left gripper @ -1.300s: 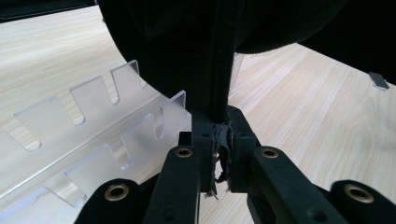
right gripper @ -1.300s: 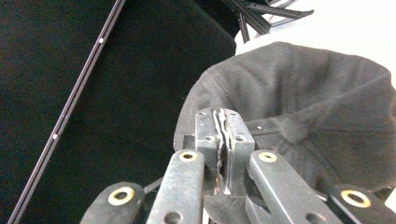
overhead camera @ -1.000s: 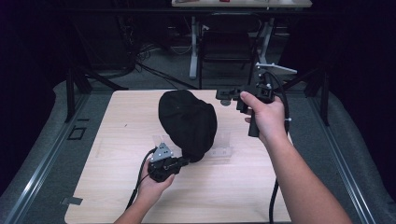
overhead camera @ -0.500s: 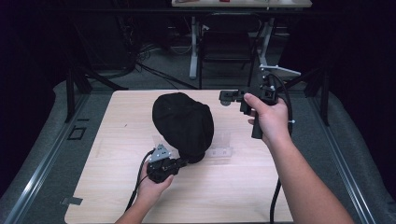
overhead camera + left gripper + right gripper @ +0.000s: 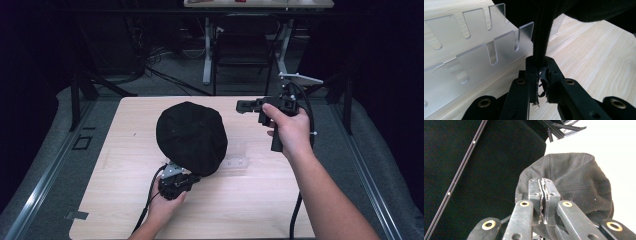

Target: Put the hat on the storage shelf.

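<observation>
Fingers (image 5: 534, 72) of the left gripper (image 5: 175, 184) pinch the black cap (image 5: 192, 137); right gripper (image 5: 245, 105), raised level, is closed empty.

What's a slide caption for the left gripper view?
Left tongs shut on the black cap's edge, beside a clear slotted rack on the wooden table.

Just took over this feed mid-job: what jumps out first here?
A black cap sits mid-table over a clear slotted acrylic rack, bulging like a dome. The left tongs pinch its edge at the near side. The right tongs hang shut and empty above the wooden table, right of the cap.
</observation>
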A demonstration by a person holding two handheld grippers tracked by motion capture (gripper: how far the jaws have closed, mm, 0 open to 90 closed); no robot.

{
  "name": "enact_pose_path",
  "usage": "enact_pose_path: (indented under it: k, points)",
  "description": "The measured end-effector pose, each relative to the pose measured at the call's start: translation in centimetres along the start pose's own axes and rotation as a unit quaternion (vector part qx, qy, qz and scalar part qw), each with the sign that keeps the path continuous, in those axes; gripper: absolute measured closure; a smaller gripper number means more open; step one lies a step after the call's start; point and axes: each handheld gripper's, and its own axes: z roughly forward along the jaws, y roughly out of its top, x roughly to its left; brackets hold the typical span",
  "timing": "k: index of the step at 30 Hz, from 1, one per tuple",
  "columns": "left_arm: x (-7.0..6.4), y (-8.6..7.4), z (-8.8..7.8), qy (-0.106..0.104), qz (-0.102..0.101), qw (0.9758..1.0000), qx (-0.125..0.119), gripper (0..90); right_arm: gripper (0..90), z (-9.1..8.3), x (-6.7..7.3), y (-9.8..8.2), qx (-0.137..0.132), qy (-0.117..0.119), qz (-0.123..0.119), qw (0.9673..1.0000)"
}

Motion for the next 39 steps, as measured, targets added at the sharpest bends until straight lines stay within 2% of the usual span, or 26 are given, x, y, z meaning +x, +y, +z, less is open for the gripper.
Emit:
enact_pose_path:
  k: [4,5,9,18,22,27,31,33,35,36,39]
  points:
    - [0.1,0.1,-0.1,0.002,0.001,1.0000,0.000,82.9,86.7,-0.1,-0.1,-0.1,0.000,0.000,0.000,1.0000]
    - [0.1,0.1,0.0,-0.002,-0.008,1.0000,-0.003,82.8,86.7,-0.1,-0.2,-0.1,-0.001,0.000,0.001,1.0000]
    - [0.1,0.2,0.1,-0.002,-0.017,0.9998,-0.007,82.4,86.7,-0.2,-0.4,-0.2,-0.002,0.000,0.003,1.0000]
    - [0.0,0.1,-0.1,0.006,-0.010,0.9999,-0.004,80.5,85.9,-0.5,-0.7,-0.4,0.000,-0.005,0.000,1.0000]
    - [0.1,0.1,-0.3,0.006,-0.007,0.9999,0.005,75.3,85.3,-0.7,-1.0,-0.6,-0.002,-0.010,-0.001,0.9999]
    - [0.2,0.1,-0.7,0.006,-0.013,0.9999,0.000,68.4,84.6,-1.1,-1.3,-0.8,-0.006,-0.013,-0.001,0.9999]
    - [0.4,0.2,-1.2,0.009,-0.017,0.9998,0.000,58.3,82.5,-1.5,-1.4,-1.1,-0.008,-0.029,-0.012,0.9995]
    - [0.5,0.3,-1.5,0.009,-0.028,0.9996,0.002,53.1,81.3,-1.8,-1.5,-1.4,-0.013,-0.038,-0.017,0.9991]
    - [0.8,0.4,-1.9,0.010,-0.037,0.9993,0.006,51.6,80.8,-1.9,-1.5,-1.5,-0.012,-0.044,-0.024,0.9987]
    - [0.9,0.4,-2.1,0.016,-0.034,0.9993,0.006,50.0,80.2,-2.0,-1.5,-1.6,-0.012,-0.050,-0.029,0.9983]
    - [1.1,0.4,-2.7,0.011,-0.043,0.9990,0.010,48.2,79.2,-2.3,-1.6,-2.1,-0.013,-0.047,-0.033,0.9983]
